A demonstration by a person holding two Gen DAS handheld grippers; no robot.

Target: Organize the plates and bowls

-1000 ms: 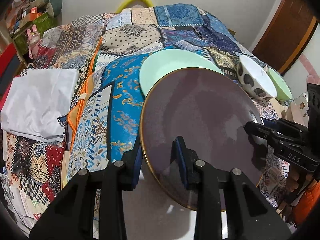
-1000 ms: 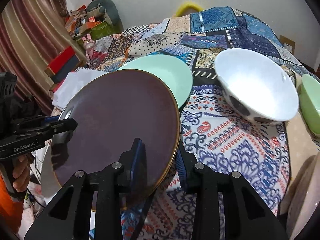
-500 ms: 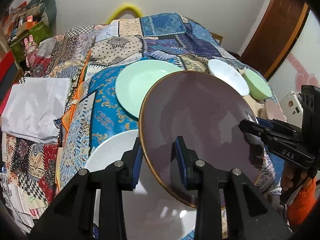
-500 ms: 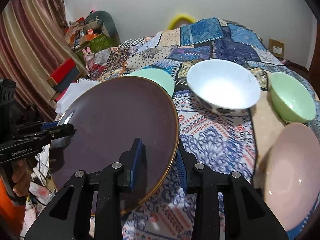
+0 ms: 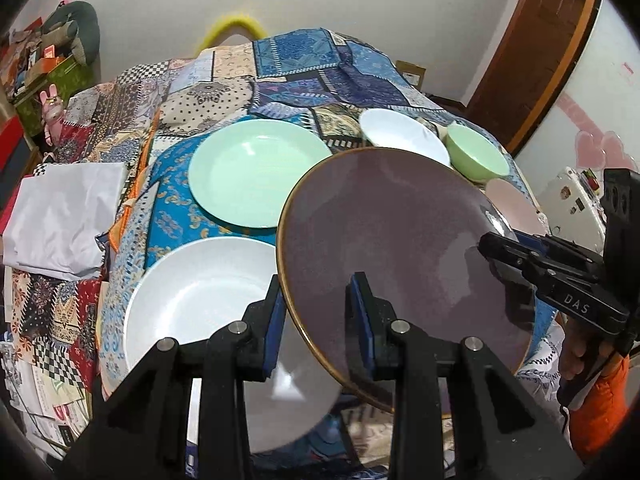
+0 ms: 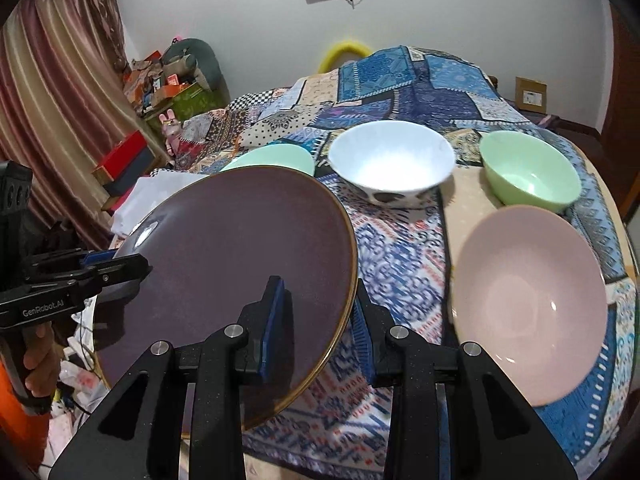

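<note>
I have the dark purple plate (image 5: 384,248) pinched at opposite rims, my left claw (image 5: 318,320) on one edge and my right claw (image 6: 320,320) on the other, holding it tilted above the bed's patchwork quilt (image 6: 400,248). Below its left side lies a white plate (image 5: 200,292), with a mint green plate (image 5: 252,168) beyond. To the right sit a white bowl (image 6: 392,160), a green bowl (image 6: 528,172) and a pink bowl (image 6: 528,304).

Tilted purple plate (image 5: 392,240), gold-rimmed, aloft
</note>
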